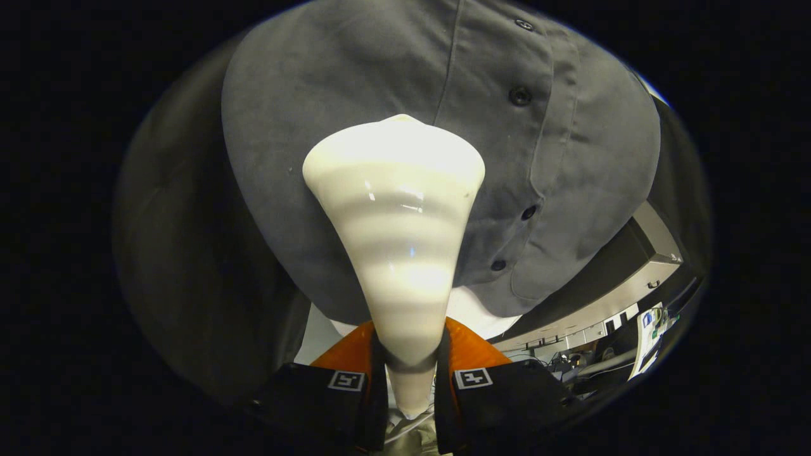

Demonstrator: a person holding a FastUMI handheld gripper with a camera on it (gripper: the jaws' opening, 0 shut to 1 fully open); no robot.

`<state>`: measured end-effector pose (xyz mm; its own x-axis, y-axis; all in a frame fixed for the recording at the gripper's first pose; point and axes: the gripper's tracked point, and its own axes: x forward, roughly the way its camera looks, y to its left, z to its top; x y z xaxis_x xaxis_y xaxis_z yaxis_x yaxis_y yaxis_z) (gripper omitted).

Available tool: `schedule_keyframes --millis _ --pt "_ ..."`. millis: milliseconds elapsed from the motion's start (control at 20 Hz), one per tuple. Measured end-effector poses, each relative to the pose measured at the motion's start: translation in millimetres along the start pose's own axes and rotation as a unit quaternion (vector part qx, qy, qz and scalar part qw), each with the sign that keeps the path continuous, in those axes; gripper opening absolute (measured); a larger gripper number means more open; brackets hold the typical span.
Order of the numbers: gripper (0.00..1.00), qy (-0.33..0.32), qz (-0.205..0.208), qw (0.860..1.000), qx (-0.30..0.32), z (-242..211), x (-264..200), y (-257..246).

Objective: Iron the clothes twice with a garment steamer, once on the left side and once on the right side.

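The tongs are clamped on the white garment steamer, whose head lies against the grey buttoned shirt, beside its placket.

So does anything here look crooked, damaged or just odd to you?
Nothing stands out. The gripper is shut on the white garment steamer, whose head sits against the grey shirt beside the button placket. The shirt hangs smooth, with no tears or stains.

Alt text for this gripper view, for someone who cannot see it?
The gripper is shut on a white garment steamer, its wide head up against a grey button-up shirt, just beside the row of dark buttons.
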<state>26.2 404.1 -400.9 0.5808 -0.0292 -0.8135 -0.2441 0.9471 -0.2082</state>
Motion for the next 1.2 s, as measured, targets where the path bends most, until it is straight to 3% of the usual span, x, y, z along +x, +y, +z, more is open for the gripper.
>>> schedule_keyframes --millis 800,1200 --pt "0.38 0.082 0.014 0.996 -0.002 -85.4 44.3 6.7" --pt "0.38 0.050 0.043 0.998 0.014 -77.3 -4.8 -2.8"
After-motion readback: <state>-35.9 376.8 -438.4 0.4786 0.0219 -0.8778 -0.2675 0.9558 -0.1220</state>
